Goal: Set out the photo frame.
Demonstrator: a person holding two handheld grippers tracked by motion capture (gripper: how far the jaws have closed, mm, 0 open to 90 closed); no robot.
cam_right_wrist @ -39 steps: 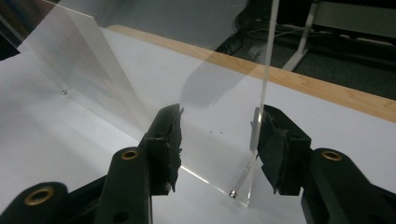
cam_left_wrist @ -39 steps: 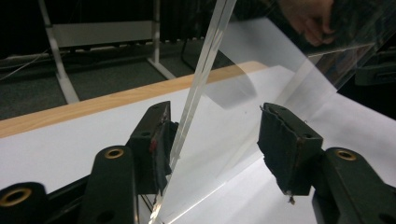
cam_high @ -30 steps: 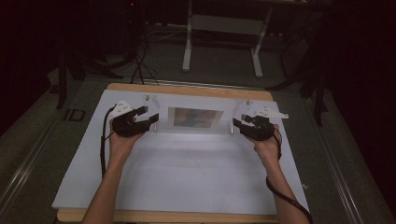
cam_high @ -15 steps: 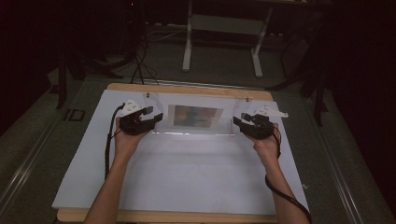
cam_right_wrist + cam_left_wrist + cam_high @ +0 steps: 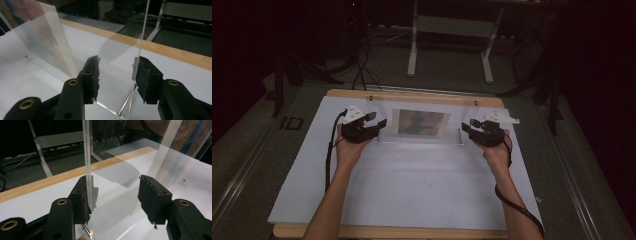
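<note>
A clear acrylic picture stand (image 5: 421, 123) with a colourful print in it stands upright at the back of the white table top (image 5: 422, 185). My left gripper (image 5: 377, 124) is at its left end and my right gripper (image 5: 468, 127) at its right end. In the left gripper view the clear panel's edge (image 5: 87, 170) lies against the left pad (image 5: 83, 200), while the other pad stands apart. In the right gripper view the panel's edge (image 5: 140, 50) lies beside the right pad (image 5: 143, 80), with a gap to the left pad. Both pairs of jaws have just been closing around the stand's ends.
The white top lies on a wooden table whose edge (image 5: 412, 95) runs just behind the stand. Beyond it, on the dark floor, are a metal stand's legs (image 5: 413, 55) and some cables (image 5: 362, 70). Each gripper's cable trails along the forearm.
My left gripper has edged right onto the stand's left end. The right hand has kept still. Both pairs of jaws stand narrower than before.
</note>
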